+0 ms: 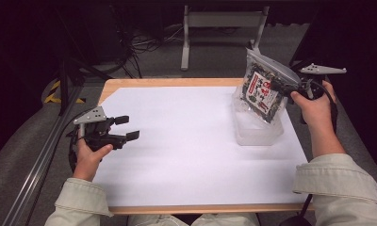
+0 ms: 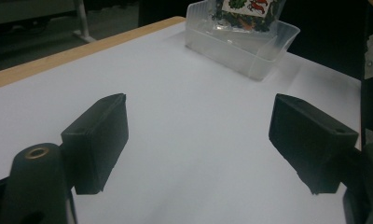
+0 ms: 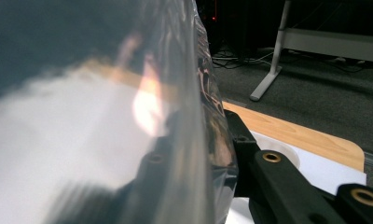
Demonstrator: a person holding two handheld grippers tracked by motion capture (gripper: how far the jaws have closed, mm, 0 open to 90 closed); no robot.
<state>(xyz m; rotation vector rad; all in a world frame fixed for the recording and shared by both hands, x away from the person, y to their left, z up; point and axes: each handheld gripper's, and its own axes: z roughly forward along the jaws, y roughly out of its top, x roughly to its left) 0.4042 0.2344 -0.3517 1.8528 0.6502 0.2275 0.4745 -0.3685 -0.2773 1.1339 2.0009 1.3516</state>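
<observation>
A clear plastic bag of snacks with a red, white and green label hangs tilted over a clear plastic container at the table's right side; its lower end reaches into the container. My right gripper is shut on the bag's right edge, and the bag's plastic presses between the jaws close to the camera. My left gripper hovers over the left part of the white sheet, open, with nothing between its pads. From it, the container and the bag's bottom show far off.
A white sheet covers most of the wooden table. Beyond the far edge are a grey carpeted floor, cables and a white table frame. A metal rail runs along the left side.
</observation>
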